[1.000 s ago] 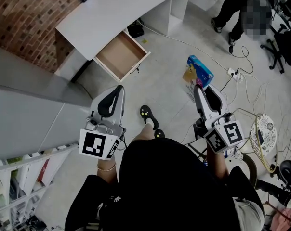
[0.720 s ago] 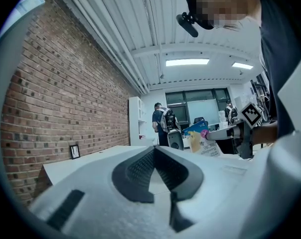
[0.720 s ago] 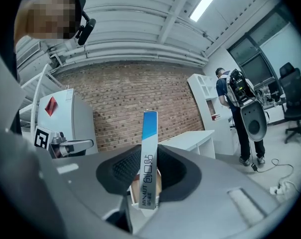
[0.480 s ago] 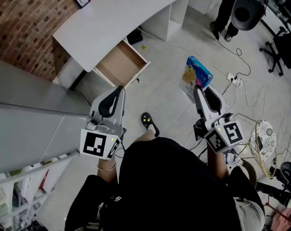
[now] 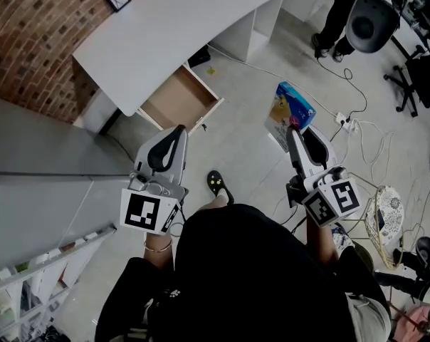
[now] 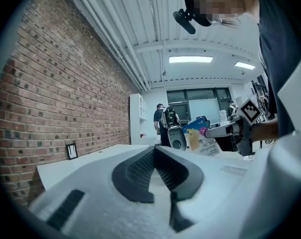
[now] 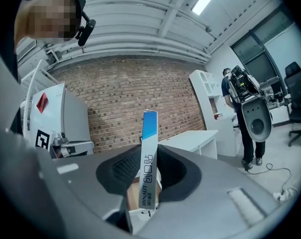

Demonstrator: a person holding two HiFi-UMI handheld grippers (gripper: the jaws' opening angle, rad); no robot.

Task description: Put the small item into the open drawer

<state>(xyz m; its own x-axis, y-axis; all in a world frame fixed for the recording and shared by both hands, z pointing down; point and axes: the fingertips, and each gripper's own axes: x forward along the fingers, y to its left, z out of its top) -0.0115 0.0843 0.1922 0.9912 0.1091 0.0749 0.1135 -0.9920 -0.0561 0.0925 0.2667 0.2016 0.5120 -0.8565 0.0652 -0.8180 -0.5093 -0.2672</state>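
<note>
Brick wall point(image 7: 140, 98) behind, right claw point(image 7: 149, 156) clamps a blue-and-white box point(image 7: 149, 129) marked "HYNAUT"; left claw point(image 6: 154, 151) closed, empty.

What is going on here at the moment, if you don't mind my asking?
A person holds a gripper in each hand. The right gripper is clamped on a small flat box, blue, yellow and white, held up in the air. The left gripper is shut with nothing between its jaws. The wooden drawer under the white desk stands open ahead of them, and the box is not yet in it.
</note>
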